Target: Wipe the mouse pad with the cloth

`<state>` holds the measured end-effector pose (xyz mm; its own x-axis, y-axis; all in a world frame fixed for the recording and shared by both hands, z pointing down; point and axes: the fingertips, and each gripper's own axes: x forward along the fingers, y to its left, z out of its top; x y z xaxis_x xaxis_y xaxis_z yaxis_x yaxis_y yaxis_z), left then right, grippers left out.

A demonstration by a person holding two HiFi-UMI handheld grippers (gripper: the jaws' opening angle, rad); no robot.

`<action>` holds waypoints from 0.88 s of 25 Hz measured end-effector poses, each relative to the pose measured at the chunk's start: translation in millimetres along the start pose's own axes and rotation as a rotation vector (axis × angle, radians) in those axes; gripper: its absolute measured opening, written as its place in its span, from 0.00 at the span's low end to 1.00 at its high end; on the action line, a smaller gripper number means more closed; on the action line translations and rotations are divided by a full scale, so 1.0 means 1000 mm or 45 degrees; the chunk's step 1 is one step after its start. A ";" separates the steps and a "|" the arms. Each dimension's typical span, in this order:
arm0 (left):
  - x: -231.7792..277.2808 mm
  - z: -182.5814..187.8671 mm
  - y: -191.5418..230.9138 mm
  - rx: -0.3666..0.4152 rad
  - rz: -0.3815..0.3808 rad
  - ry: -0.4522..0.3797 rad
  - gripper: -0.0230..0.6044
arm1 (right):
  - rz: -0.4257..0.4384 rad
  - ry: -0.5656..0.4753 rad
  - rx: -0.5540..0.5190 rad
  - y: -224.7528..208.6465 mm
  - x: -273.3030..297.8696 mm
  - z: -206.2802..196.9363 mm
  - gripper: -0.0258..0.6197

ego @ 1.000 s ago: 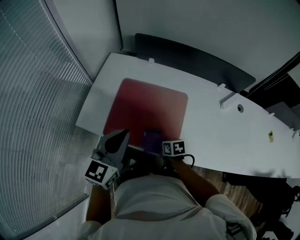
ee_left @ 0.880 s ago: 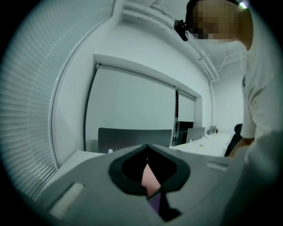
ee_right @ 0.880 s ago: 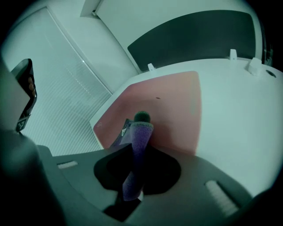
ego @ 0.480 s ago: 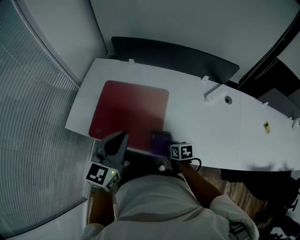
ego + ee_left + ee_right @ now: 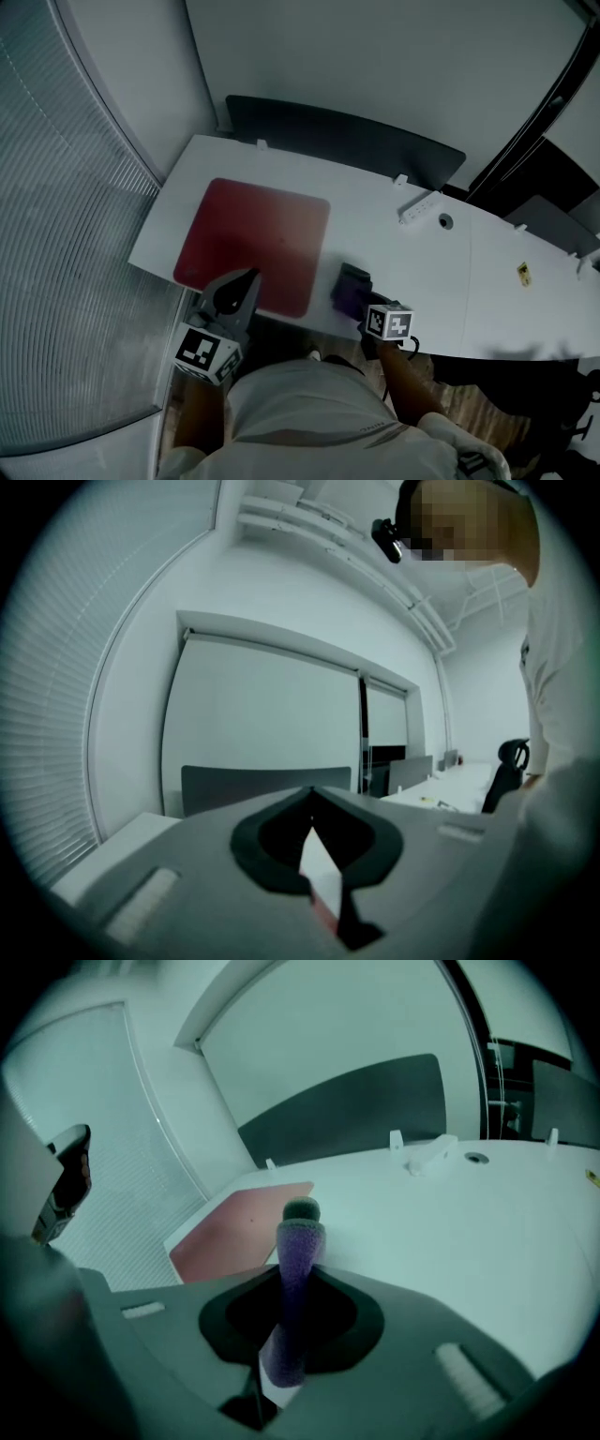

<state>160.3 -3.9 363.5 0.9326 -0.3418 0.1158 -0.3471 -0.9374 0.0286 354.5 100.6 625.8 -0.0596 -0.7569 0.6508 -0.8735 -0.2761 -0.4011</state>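
A long white surface (image 5: 412, 272) is stretching from the left, beside the window blinds, away to the right, with a dark panel (image 5: 347, 136) standing along its far edge. A red mouse pad (image 5: 253, 244) is lying flat on its left part, its near edge reaching close to the surface's front edge. Just right of the pad, a purple cloth (image 5: 352, 289) is sitting over bare white surface near the front edge; whether it is resting there cannot be told. Further back to the right, a white socket strip (image 5: 418, 207) is lying at a slant, with a small round hole (image 5: 444, 221) just beside it. A small yellow sticker (image 5: 523, 273) is showing well to the right.
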 end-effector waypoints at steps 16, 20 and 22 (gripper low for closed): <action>-0.023 0.032 -0.001 0.017 0.032 -0.097 0.04 | 0.348 -0.665 -0.187 0.119 -0.136 0.173 0.11; -0.029 0.037 -0.002 0.037 0.036 -0.111 0.04 | 0.304 -0.769 -0.378 0.138 -0.160 0.189 0.11; -0.033 0.038 -0.001 0.046 0.041 -0.121 0.04 | 0.310 -0.781 -0.388 0.139 -0.160 0.191 0.11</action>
<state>134.0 5.9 321.7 0.9268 -0.3750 0.0214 -0.3749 -0.9270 -0.0094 334.9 69.9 343.3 -0.0657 -0.9965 0.0516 -0.9712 0.0520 -0.2327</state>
